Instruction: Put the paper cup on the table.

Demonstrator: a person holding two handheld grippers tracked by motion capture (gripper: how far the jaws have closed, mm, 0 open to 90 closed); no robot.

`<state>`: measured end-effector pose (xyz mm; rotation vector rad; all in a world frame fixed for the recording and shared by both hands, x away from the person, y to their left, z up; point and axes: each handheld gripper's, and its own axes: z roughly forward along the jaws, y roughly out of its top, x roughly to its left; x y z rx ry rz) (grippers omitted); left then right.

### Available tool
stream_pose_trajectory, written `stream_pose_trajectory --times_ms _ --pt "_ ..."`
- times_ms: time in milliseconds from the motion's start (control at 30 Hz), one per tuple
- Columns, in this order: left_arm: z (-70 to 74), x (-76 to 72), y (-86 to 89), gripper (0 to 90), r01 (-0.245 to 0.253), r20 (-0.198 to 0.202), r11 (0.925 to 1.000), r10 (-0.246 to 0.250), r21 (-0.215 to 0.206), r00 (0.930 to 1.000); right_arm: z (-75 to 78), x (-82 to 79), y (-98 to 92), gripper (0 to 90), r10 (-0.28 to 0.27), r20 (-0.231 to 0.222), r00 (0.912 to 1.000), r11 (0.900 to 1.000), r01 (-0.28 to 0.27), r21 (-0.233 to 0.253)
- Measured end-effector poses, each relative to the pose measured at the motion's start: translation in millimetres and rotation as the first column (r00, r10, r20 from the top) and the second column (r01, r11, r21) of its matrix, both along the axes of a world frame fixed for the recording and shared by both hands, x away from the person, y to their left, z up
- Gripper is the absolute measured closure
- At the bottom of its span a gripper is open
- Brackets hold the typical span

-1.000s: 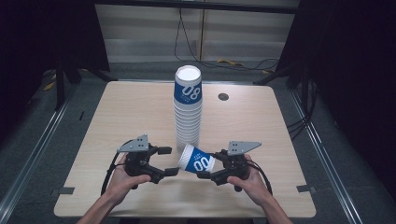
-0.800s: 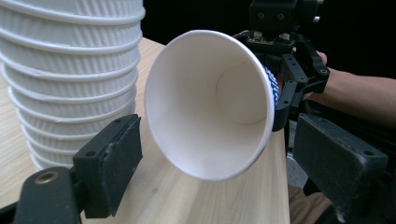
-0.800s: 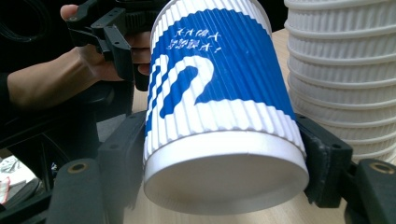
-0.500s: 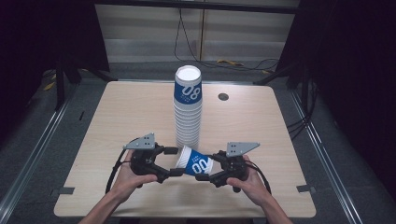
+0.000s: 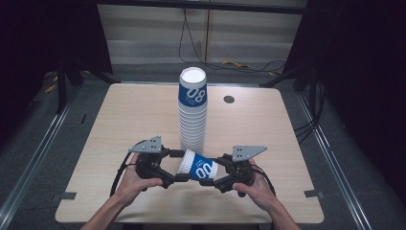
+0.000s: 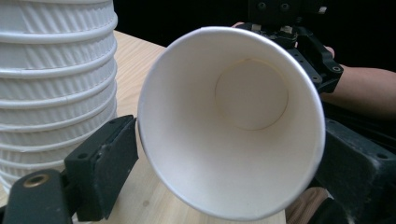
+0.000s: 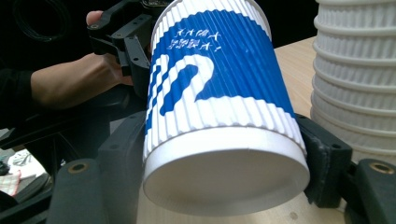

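A tall stack of white ribbed paper cups (image 5: pixel 192 115), its top cup banded blue, stands mid-table. A single blue-and-white cup (image 5: pixel 198 167) lies on its side in the air in front of the stack. My right gripper (image 5: pixel 210 170) is shut on its base end, with the jaws pressed against both sides (image 7: pixel 224 154). The cup's open mouth (image 6: pixel 233 121) faces my left gripper (image 5: pixel 178 165), which is open. Its jaws stand either side of the rim, at or nearly at it. In the gripper views the stack (image 6: pixel 51 84) (image 7: pixel 359 84) is right beside the cup (image 7: pixel 219 93).
The wooden table (image 5: pixel 119 120) has a small dark round hole (image 5: pixel 229 99) at the back right. Cables (image 5: pixel 230 62) run over the floor behind the table. Metal rails (image 5: pixel 38 153) flank it on both sides. Both hands work near the front edge.
My left gripper has moved right, so its open jaws now bracket the cup's rim. The right gripper and the cup have hardly shifted.
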<state>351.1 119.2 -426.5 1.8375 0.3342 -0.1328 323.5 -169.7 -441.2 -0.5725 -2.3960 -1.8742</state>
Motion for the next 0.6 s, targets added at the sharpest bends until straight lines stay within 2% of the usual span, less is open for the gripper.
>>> stream_pose_trajectory --times_ms 233,267,300,367,600 --pt "1.5 1.4 -8.6 5.6 0.024 -0.009 0.9997 -0.024 -0.002 0.9997 0.3 -1.4 2.2 28.0 0.016 0.014 0.9998 1.000 -0.016 -0.004" --pt "1.6 1.1 -9.2 5.9 0.019 -0.011 0.9998 -0.019 0.003 0.9998 0.4 -1.6 2.4 28.0 0.019 0.013 0.9997 1.000 -0.018 -0.004" --pt "1.0 1.6 -9.6 6.7 0.036 -0.018 0.9993 -0.036 -0.005 0.9992 0.5 -1.9 2.5 28.0 0.018 0.015 0.9997 1.000 -0.018 -0.006" --pt "1.5 0.7 -10.5 10.4 0.040 -0.008 0.9989 -0.040 -0.026 0.9992 0.3 -2.0 2.9 28.0 0.019 0.018 0.9997 1.000 -0.019 -0.003" --pt "3.5 2.8 -14.5 10.2 0.038 -0.009 0.9990 -0.038 -0.023 0.9992 0.6 -0.6 1.1 27.9 0.017 0.020 0.9997 1.000 -0.017 -0.003"
